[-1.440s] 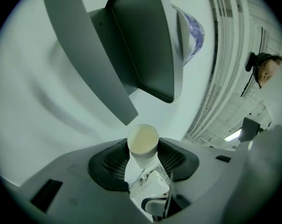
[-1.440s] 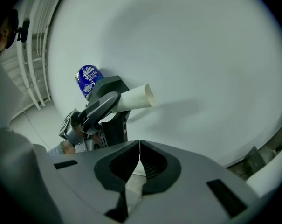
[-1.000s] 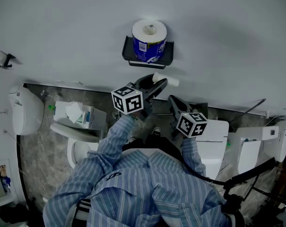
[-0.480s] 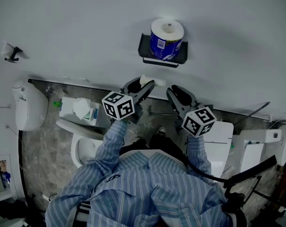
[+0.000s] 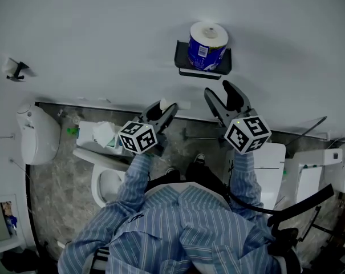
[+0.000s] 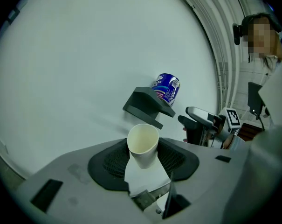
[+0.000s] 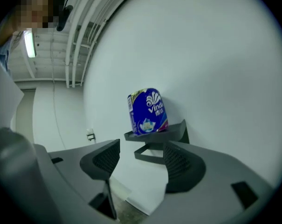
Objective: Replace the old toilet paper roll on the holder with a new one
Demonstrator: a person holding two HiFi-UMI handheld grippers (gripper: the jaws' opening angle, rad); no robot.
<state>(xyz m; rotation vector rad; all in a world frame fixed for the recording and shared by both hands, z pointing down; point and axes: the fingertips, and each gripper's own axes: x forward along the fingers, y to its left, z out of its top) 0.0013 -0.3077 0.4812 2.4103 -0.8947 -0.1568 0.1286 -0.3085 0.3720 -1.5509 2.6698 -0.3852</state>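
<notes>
- The left gripper is clenched on the pale, empty cardboard toilet-roll core, which trails a paper scrap. It is probably held clear for discarding.
- The right gripper is released. Its jaws have just been opening with nothing between them, and it faces the blue-wrapped new paper roll, which stands upright on the dark wall-mounted holder shelf.
- Only the left gripper view shows the core's hollow end; the head view barely shows the core.

Blue-wrapped new roll stands upright on the holder; left gripper clamps bare tube.
</notes>
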